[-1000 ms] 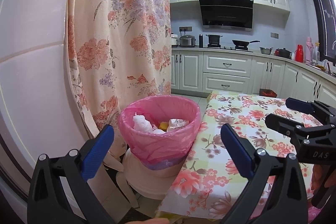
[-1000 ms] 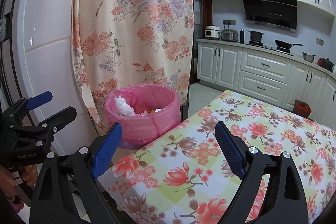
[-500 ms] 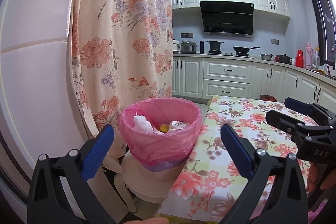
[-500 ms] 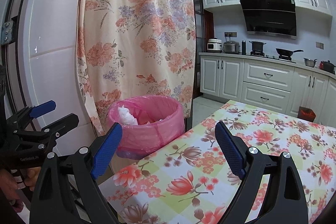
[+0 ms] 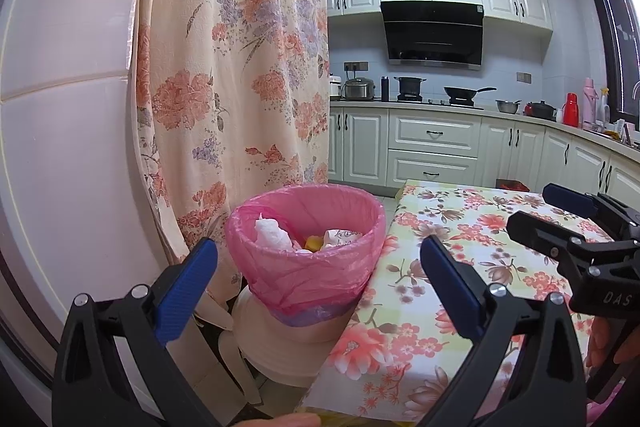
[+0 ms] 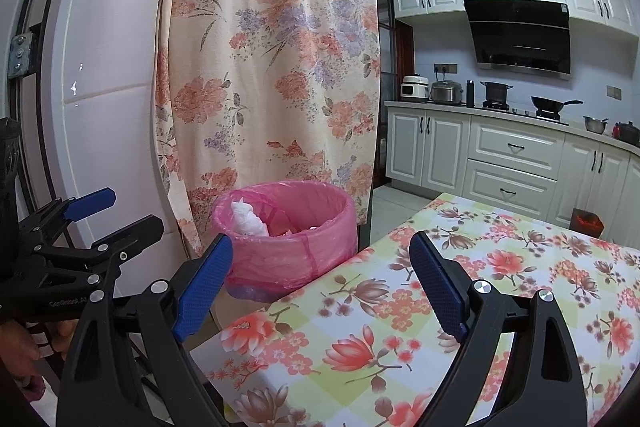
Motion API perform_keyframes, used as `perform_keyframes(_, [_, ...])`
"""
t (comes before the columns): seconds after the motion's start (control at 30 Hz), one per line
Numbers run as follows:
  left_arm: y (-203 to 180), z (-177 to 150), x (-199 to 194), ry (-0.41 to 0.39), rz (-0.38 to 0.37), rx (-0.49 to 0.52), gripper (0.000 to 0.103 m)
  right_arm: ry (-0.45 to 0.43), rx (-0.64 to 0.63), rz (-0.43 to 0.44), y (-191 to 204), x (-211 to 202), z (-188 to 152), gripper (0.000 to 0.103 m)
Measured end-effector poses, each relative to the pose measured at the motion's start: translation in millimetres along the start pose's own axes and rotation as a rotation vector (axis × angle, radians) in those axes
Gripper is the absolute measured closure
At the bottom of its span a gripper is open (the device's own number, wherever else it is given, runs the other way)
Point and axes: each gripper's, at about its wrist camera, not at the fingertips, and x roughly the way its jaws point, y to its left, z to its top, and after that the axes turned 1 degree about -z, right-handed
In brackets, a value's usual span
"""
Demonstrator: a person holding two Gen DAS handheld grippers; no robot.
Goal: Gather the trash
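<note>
Both grippers are held level, pointing toward the kitchen, each spread wide with nothing between its blue pads. The left gripper [image 5: 318, 273] frames the trash bin [image 5: 306, 255], which stands just beside the tabletop's [image 5: 432, 259] corner, in front of the floral curtain [image 5: 240, 67]. The bin's pink liner [image 6: 288, 255] holds a white crumpled tissue [image 5: 272, 234], a wrapper and something yellow. The right gripper [image 6: 320, 279] hovers above the floral tabletop near its corner.
</note>
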Motion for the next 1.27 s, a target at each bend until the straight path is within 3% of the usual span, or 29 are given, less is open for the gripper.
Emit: perform_keyframes(1.27, [2.7,-0.3,3.6,-0.002,-0.017,0.003,0.005,0.003,0.002,0.003,0.3,-3.1,0.1,0.018])
